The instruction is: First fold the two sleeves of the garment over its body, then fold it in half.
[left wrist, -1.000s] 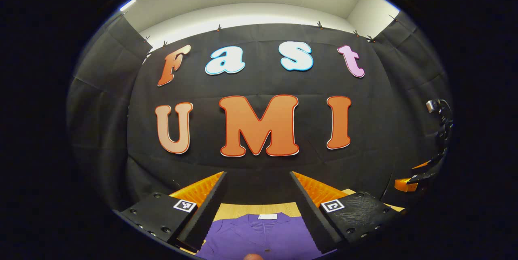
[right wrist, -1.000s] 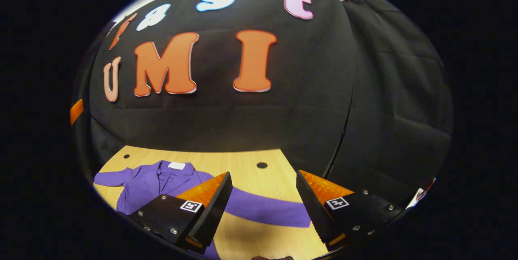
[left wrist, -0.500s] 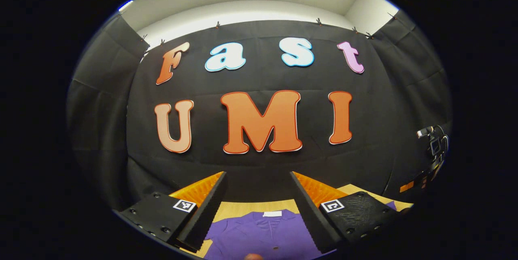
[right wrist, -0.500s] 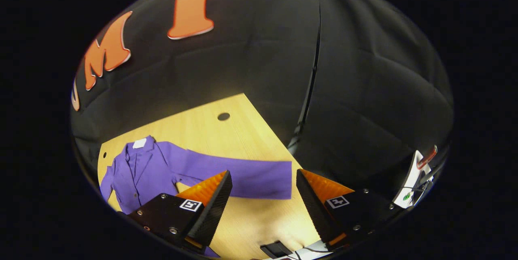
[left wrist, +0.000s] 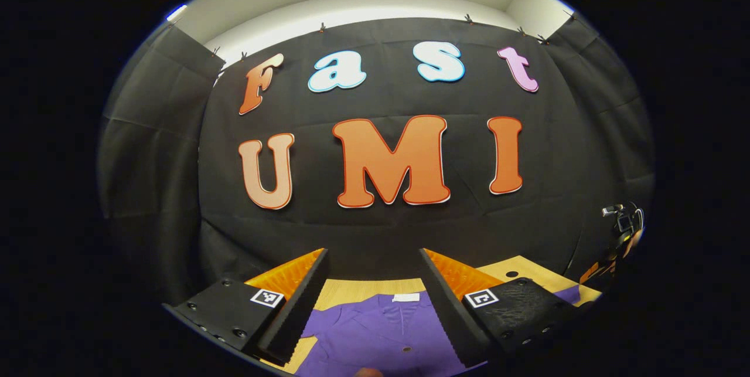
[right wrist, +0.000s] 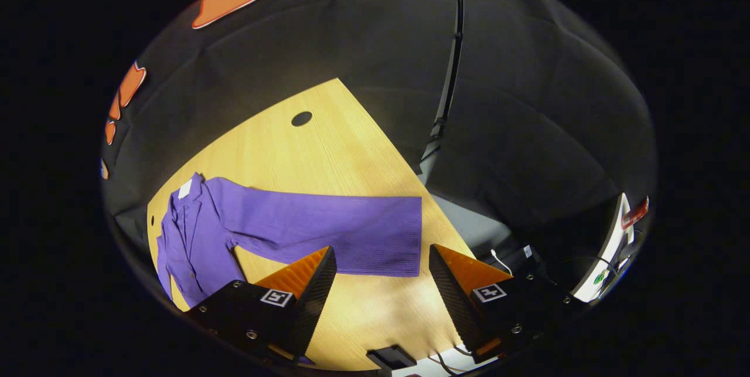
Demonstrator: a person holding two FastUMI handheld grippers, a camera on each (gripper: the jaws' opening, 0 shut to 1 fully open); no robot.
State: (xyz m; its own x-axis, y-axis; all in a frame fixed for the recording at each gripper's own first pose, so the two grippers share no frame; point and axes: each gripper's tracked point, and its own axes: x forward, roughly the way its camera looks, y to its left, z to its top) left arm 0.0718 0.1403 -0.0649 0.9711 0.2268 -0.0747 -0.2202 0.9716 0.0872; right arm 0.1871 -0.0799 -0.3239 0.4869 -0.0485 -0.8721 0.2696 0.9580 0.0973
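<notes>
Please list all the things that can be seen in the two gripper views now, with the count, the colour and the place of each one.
garment: one, purple, flat on the table, white tag at the collar, one sleeve stretched out straight to the side.
table: one, light wood, under the garment, with a dark round hole near the far edge.
booth wall: black cloth, behind and beside the table.
small dark device: one, at the near table edge, cables beside it.
left gripper: one, open, above the garment's collar.
right gripper: one, open, above the sleeve's end.
</notes>
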